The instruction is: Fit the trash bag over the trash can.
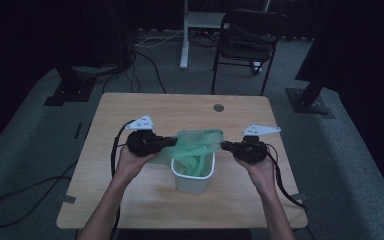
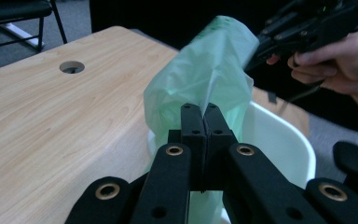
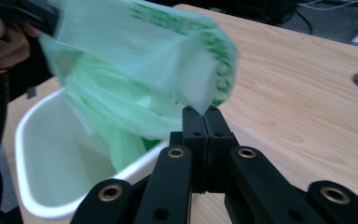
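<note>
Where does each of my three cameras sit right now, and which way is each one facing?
High view: above the person's side, looking forward and down on the table; forearms and both hands show.
Left gripper view: on the left gripper, facing the green bag; its shut jaws show.
Right gripper view: on the right gripper, facing the bag; its shut jaws show.
Shared: both gripper views show the white bin.

Thin translucent green plastic bag (image 1: 197,145) w/ darker green print near its rim, mouth stretched open above a small white rectangular bin (image 1: 192,179); lower part hangs crumpled inside the bin. Bin stands upright near centre of the wooden table (image 1: 130,150), open top up. Bag's 2 opposite edges held taut, left and right.
</note>
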`<state>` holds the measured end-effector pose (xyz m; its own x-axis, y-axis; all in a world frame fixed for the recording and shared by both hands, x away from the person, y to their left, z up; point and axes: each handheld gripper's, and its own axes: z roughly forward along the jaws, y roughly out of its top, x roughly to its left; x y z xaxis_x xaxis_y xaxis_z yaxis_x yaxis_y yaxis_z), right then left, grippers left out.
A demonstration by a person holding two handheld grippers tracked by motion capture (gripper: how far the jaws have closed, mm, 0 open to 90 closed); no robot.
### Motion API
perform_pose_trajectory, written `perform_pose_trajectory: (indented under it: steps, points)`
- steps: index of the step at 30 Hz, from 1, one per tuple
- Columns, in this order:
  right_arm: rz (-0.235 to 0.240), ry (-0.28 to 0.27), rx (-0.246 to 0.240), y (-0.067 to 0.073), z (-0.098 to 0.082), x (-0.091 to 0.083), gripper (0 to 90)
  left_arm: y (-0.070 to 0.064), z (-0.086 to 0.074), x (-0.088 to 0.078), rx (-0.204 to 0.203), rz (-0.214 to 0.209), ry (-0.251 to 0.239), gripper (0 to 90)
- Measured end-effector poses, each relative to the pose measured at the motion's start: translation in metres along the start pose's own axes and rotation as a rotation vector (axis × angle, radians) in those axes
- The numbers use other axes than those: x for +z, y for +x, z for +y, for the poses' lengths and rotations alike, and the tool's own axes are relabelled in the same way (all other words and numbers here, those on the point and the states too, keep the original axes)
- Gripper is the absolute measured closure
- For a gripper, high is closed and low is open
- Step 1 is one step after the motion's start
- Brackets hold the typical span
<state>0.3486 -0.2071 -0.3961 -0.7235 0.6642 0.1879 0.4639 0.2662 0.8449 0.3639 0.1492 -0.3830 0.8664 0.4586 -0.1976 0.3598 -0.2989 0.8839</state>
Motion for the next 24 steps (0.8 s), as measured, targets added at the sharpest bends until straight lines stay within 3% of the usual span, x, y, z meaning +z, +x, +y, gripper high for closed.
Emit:
perform_pose_trajectory:
  steps: [4,6,9,10,14,18,24]
  points:
    - [-0.028,0.024,0.008,-0.006,-0.003,-0.009,89.9,0.012,-0.006,-0.009,-0.066,-0.015,-0.030,90.0]
    - [-0.007,0.026,0.021,-0.009,-0.005,-0.013,89.9,0.014,-0.007,-0.010,-0.081,-0.024,-0.032,90.0]
    - [0.003,0.029,0.019,-0.009,-0.006,-0.013,89.9,0.018,-0.008,-0.003,-0.110,-0.020,0.002,89.9]
    - [-0.022,0.066,0.003,-0.008,-0.007,-0.011,89.7,0.022,-0.009,0.001,-0.141,-0.012,0.006,89.8]
    - [-0.039,0.084,0.009,-0.011,-0.010,-0.012,89.5,0.032,-0.011,0.007,-0.198,0.012,0.026,85.1]
    - [-0.043,0.107,0.035,-0.016,-0.015,-0.014,89.2,0.037,-0.014,0.013,-0.200,0.057,0.067,82.4]
    - [-0.036,0.159,0.049,-0.020,-0.024,-0.007,87.7,0.043,-0.018,0.023,-0.222,0.098,0.084,79.1]
